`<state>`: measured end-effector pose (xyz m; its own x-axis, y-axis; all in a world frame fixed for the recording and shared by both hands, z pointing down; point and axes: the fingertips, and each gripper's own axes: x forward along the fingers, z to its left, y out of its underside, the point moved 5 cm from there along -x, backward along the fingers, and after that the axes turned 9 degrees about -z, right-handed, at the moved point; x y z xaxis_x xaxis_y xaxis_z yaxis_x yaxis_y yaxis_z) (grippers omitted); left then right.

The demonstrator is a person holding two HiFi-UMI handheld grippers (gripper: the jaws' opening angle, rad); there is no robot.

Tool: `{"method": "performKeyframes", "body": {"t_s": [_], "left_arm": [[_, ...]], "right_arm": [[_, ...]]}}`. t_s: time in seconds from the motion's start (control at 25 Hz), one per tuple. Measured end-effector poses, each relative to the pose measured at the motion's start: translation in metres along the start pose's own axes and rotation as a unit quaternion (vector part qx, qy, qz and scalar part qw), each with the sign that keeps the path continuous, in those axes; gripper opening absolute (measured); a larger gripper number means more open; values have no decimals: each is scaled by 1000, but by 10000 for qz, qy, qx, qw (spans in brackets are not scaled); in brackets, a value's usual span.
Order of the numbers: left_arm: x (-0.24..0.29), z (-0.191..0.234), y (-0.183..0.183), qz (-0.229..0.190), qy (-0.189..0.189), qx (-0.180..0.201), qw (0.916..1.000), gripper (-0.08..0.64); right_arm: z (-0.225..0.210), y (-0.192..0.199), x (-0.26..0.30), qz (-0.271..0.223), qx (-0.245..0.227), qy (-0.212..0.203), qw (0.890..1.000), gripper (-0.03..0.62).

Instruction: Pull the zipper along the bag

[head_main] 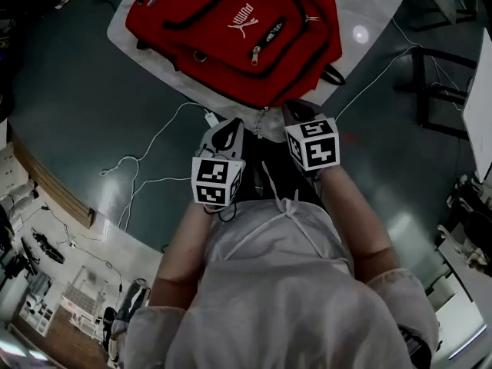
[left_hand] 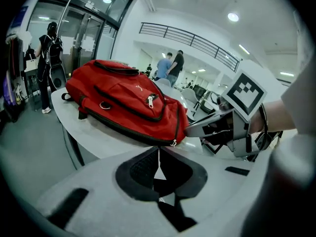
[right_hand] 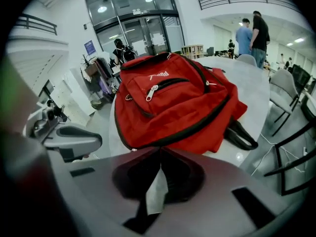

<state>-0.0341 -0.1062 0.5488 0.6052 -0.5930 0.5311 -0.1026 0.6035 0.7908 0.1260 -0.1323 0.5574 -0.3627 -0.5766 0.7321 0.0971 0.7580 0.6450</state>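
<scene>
Left tool (left_hand: 159, 151) and right tool (right_hand: 160, 151) both closed on nothing; unopened, they risk knocking aside the small metal zip pull (left_hand: 174, 143) of the red fabric backpack (left_hand: 123, 102) at the white desk's (left_hand: 98, 137) near edge.

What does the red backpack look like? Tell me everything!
The backpack is bright red cloth with black trim along its zippers, a white logo on the front and a silver pull on the front pocket zipper. A black strap sticks out at one side. It lies flat, front up, on the round white table, looking puffy and full.
</scene>
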Motion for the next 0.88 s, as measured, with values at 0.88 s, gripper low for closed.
{"method": "performKeyframes", "body": {"t_s": [0.88], "left_arm": [[64, -38, 30, 940, -611, 281, 9933, 70]], "right_arm": [[-10, -1, 34, 1031, -761, -1062, 9860, 27]]}}
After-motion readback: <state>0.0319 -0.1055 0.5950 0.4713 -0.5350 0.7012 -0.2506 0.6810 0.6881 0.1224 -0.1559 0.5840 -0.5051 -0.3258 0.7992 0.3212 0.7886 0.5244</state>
